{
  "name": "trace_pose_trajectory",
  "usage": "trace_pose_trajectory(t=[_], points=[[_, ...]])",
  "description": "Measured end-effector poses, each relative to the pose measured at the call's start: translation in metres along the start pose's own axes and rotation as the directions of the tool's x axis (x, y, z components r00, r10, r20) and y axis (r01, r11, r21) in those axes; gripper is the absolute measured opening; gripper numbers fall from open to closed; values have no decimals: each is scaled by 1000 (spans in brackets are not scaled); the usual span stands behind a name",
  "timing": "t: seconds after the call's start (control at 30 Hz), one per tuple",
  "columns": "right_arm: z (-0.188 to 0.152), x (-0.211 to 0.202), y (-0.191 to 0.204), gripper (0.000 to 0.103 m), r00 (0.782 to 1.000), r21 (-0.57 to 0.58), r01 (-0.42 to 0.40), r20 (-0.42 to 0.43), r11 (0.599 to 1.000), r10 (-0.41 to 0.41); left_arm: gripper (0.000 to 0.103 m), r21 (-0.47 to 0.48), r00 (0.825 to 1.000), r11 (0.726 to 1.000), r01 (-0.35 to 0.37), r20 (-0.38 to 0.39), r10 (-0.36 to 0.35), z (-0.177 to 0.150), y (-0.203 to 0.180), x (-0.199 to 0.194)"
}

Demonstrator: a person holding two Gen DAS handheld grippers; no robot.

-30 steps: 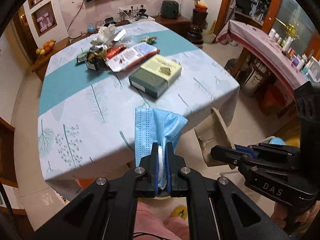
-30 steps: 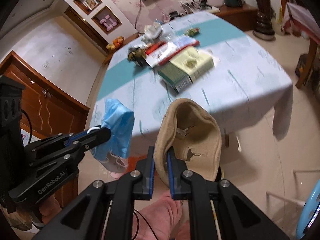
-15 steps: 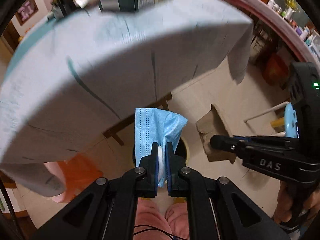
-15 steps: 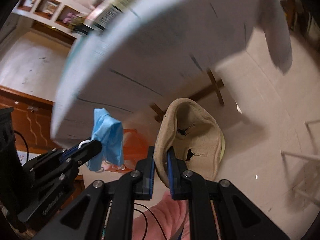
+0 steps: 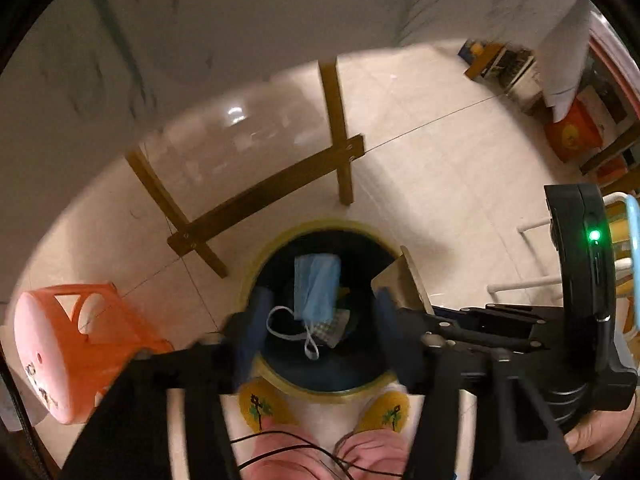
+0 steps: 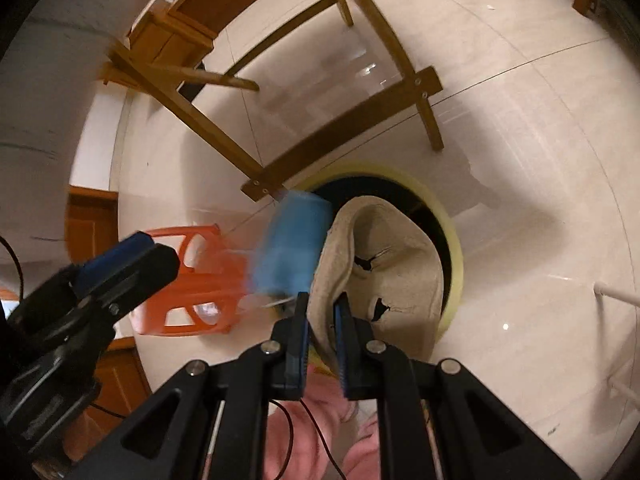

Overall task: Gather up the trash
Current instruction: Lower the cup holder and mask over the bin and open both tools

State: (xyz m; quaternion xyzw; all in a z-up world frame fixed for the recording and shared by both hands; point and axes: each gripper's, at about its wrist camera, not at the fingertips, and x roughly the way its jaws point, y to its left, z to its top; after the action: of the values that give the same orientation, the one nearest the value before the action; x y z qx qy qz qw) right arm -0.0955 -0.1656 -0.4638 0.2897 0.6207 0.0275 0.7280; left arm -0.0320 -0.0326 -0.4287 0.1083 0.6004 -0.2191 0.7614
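Trash is seen at a round bin [image 5: 320, 390] with a yellow rim and a dark inside, which stands on the tiled floor [image 5: 440, 168]. The left tool [image 5: 318, 322] is held above the bin's mouth with its fingers spread wide apart, and nothing is gripped between them. A blue face mask [image 5: 317, 287] is seen between those fingers, over the dark inside of the bin, with its white ear loops trailing below it; whether it is lying in the bin or in the air cannot be told. In the right wrist view the mask [image 6: 290, 250] is blurred, and it is seen just beside the bin's rim [image 6: 456, 248]. The right tool [image 6: 322, 316] is closed on the edge of a tan, cup-shaped piece of pulp packaging [image 6: 394, 264], which is held upright over the bin's mouth. An orange plastic stool [image 5: 68, 340] is seen lying on its side, left of the bin. A wooden cross-brace [image 5: 276, 196] of the bench's legs is seen behind the bin.
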Motion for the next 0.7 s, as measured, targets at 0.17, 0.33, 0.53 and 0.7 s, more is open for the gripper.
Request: trace_pose_trajectory(t=[0.17,0.33,0.53,0.7], points=[[6,34,-12,19,1000,38,5,-29,999,-4,65,-35,997,999,38,-67,-40,-5,13,33],[9,45,-18,37,1000,59,10,-7,998,-9,65,-56,996,998,32,-84,-37,-9,22,40],[8,43,-20,37,1000,91,22,7,996,-23,65,-49,997,998,28,-75,-31,-8,26,35],[8,37,-21,37,999,126,27,25,992,-31,65,-17,997,1000,26,-66,-27,-7,19,25]])
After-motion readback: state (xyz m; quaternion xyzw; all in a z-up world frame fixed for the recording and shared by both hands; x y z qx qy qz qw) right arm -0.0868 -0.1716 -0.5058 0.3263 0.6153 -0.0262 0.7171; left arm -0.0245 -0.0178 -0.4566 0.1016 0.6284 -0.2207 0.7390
